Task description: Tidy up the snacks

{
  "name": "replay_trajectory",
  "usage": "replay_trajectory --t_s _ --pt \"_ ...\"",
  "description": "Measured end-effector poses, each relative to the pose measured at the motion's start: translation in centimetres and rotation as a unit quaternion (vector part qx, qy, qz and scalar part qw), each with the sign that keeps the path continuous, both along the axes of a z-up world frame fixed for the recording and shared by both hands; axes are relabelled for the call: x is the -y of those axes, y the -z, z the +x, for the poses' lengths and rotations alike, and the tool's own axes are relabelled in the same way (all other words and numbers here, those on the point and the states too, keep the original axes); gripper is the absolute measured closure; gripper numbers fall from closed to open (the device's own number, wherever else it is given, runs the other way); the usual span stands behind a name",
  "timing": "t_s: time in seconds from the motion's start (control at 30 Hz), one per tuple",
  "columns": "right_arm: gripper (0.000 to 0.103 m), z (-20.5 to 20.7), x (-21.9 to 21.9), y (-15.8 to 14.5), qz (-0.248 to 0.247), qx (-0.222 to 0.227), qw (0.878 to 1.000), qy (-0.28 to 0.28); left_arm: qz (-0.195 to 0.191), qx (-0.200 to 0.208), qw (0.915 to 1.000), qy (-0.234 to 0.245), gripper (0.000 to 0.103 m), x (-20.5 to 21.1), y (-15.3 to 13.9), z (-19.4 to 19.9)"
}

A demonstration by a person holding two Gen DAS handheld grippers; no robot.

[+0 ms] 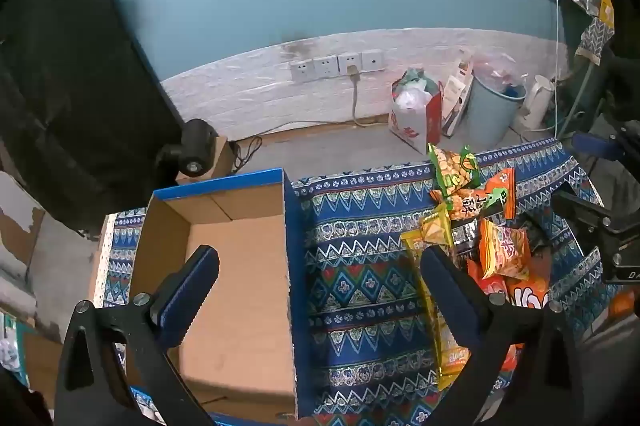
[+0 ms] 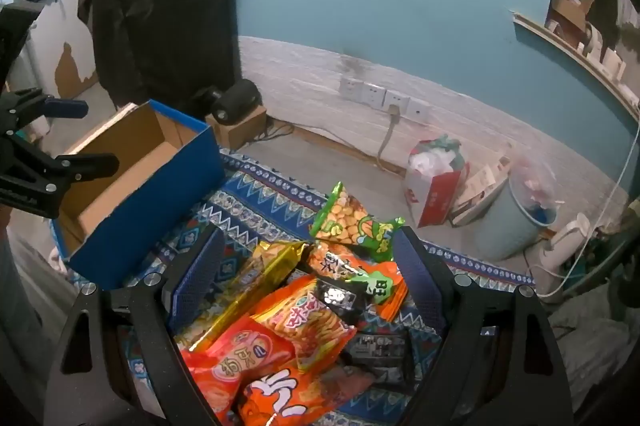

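My left hand-held gripper (image 1: 320, 280) hangs wide open with nothing between its fingers, straddling the right wall of the blue cardboard box (image 1: 224, 258): one finger sits over the bare brown floor of the box, the other over the edge of the snack pile (image 1: 476, 226). My right hand-held gripper (image 2: 310, 268) is spread just as wide and holds nothing, its fingers flanking the heap of packets from above. In that heap a green peanut bag (image 2: 352, 226) lies at the far end, an orange packet with a green corner (image 2: 360, 270) just below it, a gold packet (image 2: 256, 282) along the left side, a small black sachet (image 2: 338, 296) on top, and more orange bags (image 2: 280, 358) nearest me, all overlapping. The pile rests on a patterned blue cloth (image 1: 360, 266) that covers the tabletop, with the box just to its left. Beyond the tabletop, on the floor by the wall, stand a red and white paper bag (image 2: 434, 186), a pale blue bin (image 2: 512, 222) and a white kettle (image 1: 538, 100); a row of wall sockets (image 1: 336, 66) has one cable plugged in, and a dark cloth (image 1: 72, 78) hangs at the left
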State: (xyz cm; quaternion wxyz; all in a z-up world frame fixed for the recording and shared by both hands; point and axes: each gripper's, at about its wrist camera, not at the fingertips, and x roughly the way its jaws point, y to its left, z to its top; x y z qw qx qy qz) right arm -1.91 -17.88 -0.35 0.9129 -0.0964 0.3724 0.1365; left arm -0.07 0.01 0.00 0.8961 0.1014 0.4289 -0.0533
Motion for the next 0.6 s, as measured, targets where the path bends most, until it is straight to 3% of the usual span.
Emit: replay_trajectory --t_s 0.6 --pt "0.019 -0.1 -0.5 0.6 0.003 -0.004 1.0 -0.007 0.001 -0.012 0.9999 0.01 0.001 0.2 0.7 -0.3"
